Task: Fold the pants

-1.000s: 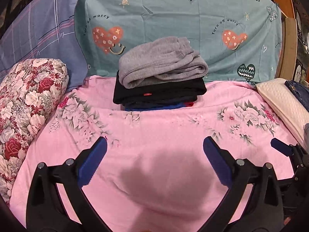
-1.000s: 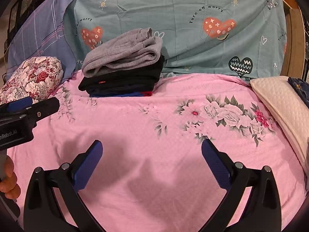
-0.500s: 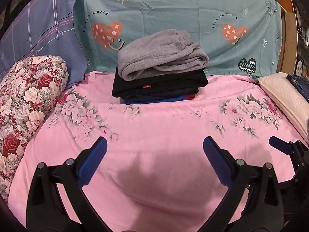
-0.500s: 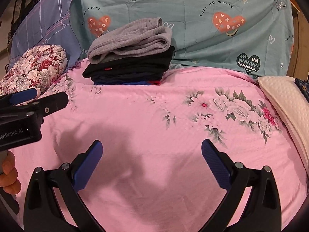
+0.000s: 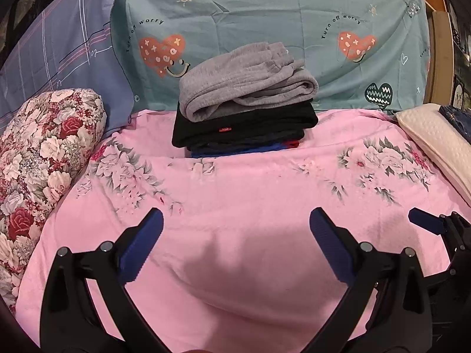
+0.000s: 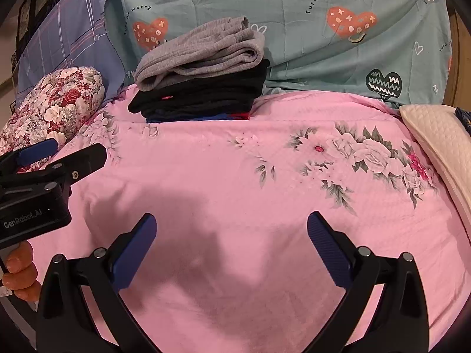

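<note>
Folded grey pants (image 5: 244, 79) top of stack, on black folded garments (image 5: 244, 129), blue and red layers beneath; stack at far edge of pink floral bedsheet (image 5: 250, 200), against teal heart-print cover (image 5: 265, 14). Floral pillow (image 5: 44, 153) left, cream pillow (image 5: 435, 141) right. Left hand-held gripper (image 5: 235, 238) wide, empty, above sheet. Right hand-held gripper (image 6: 231, 241) wide, empty. Fingers (image 6: 17, 273) of person's hand on left gripper handle.
</note>
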The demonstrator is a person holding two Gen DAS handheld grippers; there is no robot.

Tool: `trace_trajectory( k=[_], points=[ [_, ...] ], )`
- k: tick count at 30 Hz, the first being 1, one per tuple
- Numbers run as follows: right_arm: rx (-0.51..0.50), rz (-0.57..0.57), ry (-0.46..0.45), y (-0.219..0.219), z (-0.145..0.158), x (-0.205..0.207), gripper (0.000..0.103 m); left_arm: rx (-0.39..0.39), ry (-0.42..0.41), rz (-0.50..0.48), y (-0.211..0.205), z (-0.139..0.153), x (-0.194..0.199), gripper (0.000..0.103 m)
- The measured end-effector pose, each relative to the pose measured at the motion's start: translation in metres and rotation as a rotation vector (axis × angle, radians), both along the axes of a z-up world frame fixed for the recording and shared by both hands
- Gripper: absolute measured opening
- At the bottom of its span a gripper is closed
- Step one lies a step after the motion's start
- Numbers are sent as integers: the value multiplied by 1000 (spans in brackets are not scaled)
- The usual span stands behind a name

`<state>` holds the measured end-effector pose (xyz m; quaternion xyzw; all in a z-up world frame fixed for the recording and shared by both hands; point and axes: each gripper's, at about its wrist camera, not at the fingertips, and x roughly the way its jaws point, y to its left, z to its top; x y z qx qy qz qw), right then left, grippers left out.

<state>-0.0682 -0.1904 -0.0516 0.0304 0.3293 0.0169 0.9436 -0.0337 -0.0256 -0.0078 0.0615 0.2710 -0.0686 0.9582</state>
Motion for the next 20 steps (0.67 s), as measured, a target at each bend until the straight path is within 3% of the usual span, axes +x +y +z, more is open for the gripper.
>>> trace_trajectory(
  k=[11,20],
  points=[
    [4,-2,9,1,-3,1,102,9,-23,3,-2,3,-5,101],
    [0,0,6,2,-3,1,102,43,-7,64,-2,-1,2,101]
  ],
)
